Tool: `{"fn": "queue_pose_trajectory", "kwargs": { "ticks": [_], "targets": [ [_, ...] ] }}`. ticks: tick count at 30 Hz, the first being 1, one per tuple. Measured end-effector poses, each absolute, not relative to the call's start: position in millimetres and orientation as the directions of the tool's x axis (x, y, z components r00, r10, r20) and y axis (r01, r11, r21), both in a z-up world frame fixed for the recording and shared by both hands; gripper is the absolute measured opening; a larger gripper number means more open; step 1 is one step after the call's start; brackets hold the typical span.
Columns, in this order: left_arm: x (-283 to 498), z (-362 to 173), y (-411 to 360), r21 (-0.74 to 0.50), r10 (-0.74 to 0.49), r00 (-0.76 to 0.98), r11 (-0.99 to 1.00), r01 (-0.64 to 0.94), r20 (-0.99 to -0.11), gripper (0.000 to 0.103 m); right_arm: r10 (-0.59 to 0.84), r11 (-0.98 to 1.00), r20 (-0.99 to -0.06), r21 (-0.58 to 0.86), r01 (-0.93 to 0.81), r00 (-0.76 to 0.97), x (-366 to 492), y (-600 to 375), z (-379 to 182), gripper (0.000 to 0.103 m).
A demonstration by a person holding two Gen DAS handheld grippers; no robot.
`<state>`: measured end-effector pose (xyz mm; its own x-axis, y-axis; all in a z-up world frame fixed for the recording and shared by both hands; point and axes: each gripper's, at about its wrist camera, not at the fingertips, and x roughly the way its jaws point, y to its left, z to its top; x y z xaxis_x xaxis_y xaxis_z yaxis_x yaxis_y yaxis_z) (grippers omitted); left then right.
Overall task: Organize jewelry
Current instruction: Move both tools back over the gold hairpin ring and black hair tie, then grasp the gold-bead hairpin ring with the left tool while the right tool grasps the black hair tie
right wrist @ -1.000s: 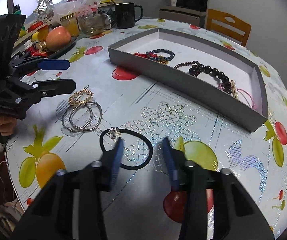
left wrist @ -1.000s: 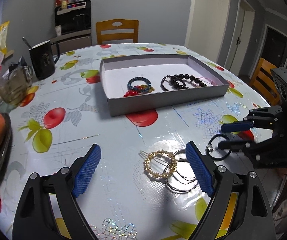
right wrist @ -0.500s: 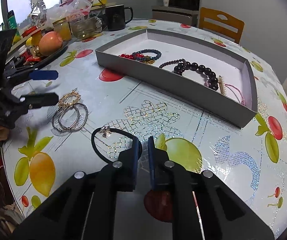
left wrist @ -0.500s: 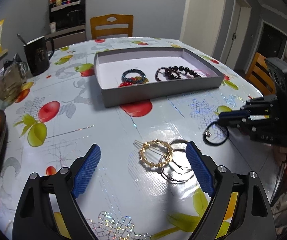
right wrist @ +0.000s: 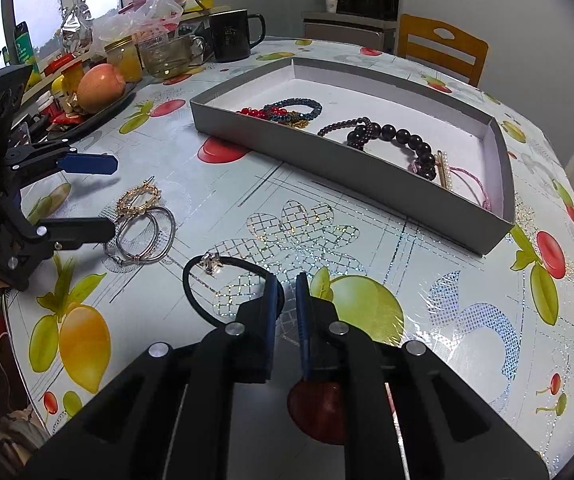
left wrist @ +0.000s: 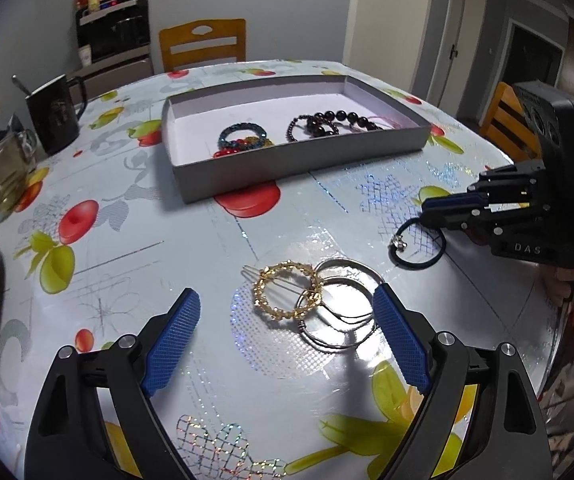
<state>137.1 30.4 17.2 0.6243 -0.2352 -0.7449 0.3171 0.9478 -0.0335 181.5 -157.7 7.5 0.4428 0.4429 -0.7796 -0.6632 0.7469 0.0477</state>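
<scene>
Black hair tie [right wrist: 223,280]: on table [right wrist: 427,320] before grey tray [right wrist: 367,172], pinched by right hand-held gripper [right wrist: 287,284] for transfer. Left hand-held gripper [left wrist: 287,312]: spread around gold ring clip [left wrist: 287,292], ungrasped.

I see a grey tray [right wrist: 327,152] with a white inside on my pale tablecloth [right wrist: 427,280] printed with red cherries and green-yellow fruit. In the tray lie dark beads [right wrist: 399,136], a blue bracelet [right wrist: 299,106] and red beads [right wrist: 261,112]. Near the tray: gold ring [left wrist: 285,294], silver hoops [left wrist: 339,320], black hair tie [right wrist: 223,280].
</scene>
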Motion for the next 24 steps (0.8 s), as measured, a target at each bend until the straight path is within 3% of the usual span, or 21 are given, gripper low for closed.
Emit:
{"fn": "queue_pose_trajectory", "kwargs": {
  "ticks": [6, 8, 10, 11, 13, 24],
  "targets": [
    [146, 16, 33, -0.086, -0.263, 0.605, 0.948, 0.305, -0.752, 0.088, 0.444, 0.746, -0.78, 0.048, -0.664, 0.442, 181, -157, 7, 0.01],
    [150, 14, 35, -0.115, -0.275, 0.592, 0.949, 0.293, -0.758, 0.081, 0.443, 0.746, -0.78, 0.048, -0.664, 0.442, 181, -157, 7, 0.01],
    [152, 11, 36, -0.142, -0.293, 0.576, 0.946, 0.293, -0.763, 0.065, 0.443, 0.746, -0.78, 0.048, -0.664, 0.442, 181, -157, 7, 0.01],
    [152, 11, 36, -0.142, -0.292, 0.578, 0.946, 0.291, -0.762, 0.061, 0.444, 0.746, -0.78, 0.048, -0.664, 0.442, 181, -157, 7, 0.01],
    [152, 11, 34, -0.138, -0.289, 0.579, 0.947, 0.29, -0.763, 0.042, 0.444, 0.746, -0.78, 0.048, -0.664, 0.442, 181, -157, 7, 0.01],
    [138, 27, 36, -0.131, -0.292, 0.63, 0.948, 0.29, -0.719, 0.041, 0.457, 0.745, -0.76, 0.043, -0.666, 0.463, 178, -160, 12, 0.003]
  ]
}}
